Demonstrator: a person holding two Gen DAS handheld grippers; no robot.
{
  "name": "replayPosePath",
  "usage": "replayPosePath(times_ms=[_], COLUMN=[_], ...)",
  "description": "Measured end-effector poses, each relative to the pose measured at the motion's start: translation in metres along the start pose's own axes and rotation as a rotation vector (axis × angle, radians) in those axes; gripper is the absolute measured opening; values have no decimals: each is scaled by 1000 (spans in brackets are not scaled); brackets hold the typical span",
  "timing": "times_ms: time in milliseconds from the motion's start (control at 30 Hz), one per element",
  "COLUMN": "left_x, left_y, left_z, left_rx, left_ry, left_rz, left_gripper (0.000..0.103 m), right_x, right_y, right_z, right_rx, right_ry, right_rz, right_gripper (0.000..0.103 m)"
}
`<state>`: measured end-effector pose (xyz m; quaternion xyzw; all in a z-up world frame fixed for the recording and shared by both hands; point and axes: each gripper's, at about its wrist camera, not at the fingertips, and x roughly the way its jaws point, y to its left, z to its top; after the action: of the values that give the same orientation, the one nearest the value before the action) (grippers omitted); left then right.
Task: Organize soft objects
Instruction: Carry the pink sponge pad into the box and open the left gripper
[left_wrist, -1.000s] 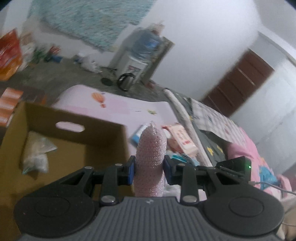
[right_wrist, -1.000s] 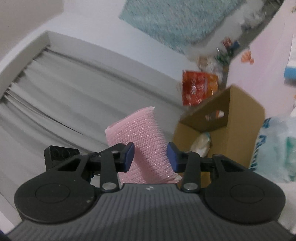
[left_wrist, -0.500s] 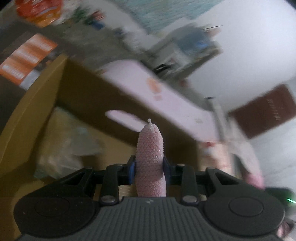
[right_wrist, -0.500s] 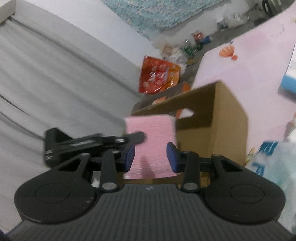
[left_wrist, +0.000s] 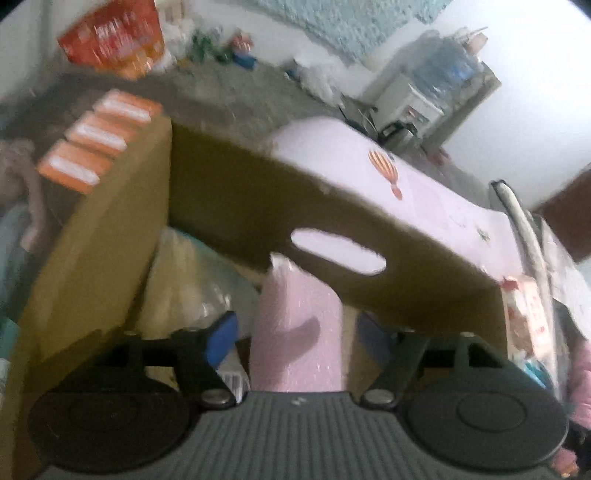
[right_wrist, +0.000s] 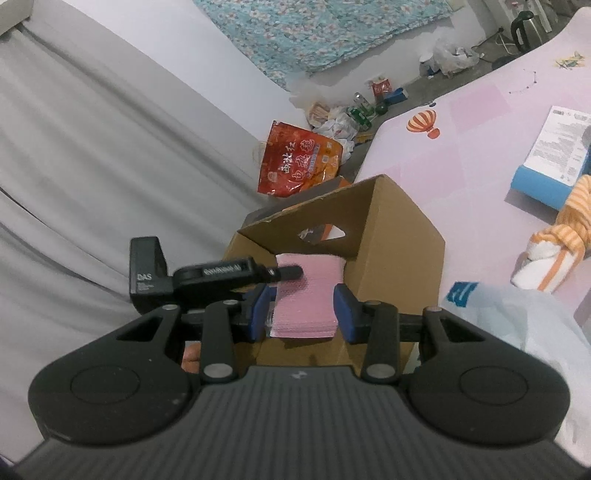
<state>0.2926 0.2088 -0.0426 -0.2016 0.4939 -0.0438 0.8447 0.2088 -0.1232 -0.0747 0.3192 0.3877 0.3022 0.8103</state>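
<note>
A pink textured pad (left_wrist: 295, 325) stands upright between the jaws of my left gripper (left_wrist: 295, 341), inside the open cardboard box (left_wrist: 221, 206). The jaws are opening, and a gap shows between the pad and each blue fingertip (left_wrist: 221, 339). A clear-wrapped pale bundle (left_wrist: 192, 288) lies in the box to the left. In the right wrist view the left gripper (right_wrist: 291, 273) reaches from the left over the box (right_wrist: 399, 258) with the pad (right_wrist: 310, 291) at its tip. My right gripper (right_wrist: 303, 314) is just in front, partly open and gripping nothing.
The box sits on a pink table mat (right_wrist: 461, 122). To the right lie an orange-striped cloth (right_wrist: 561, 236), a blue-edged carton (right_wrist: 554, 158) and a plastic bag (right_wrist: 517, 325). A red snack bag (right_wrist: 299, 162) and litter lie on the floor beyond. Orange packs (left_wrist: 96, 144) are behind the box.
The left gripper has gone down into the box with the pink pad, and its jaws have spread off it. The right gripper has turned toward the box, still partly open.
</note>
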Motion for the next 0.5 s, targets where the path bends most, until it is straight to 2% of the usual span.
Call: replayPosePath(times_ms=[67, 167, 233, 333, 500], left_x=[-10, -21, -18, 1, 32], left_y=[-9, -17, -25, -31, -26], left_z=[1, -1, -3, -5, -10], left_rx=[28, 59, 80, 100, 83], left_ry=[-33, -61, -40, 19, 96], left_rz=[21, -2, -1, 42, 72], left_gripper=[73, 67, 62, 56, 53], right_x=[-5, -11, -14, -19, -38], right_y=[-1, -2, -6, -14, -23], right_z=[-3, -6, -7, -10, -20], right_rx=[-2, -5, 2, 19, 36], right_ry=[-2, -12, -20, -28, -50], right_rz=[3, 9, 15, 20, 15], right_gripper=[39, 38, 38, 39, 39])
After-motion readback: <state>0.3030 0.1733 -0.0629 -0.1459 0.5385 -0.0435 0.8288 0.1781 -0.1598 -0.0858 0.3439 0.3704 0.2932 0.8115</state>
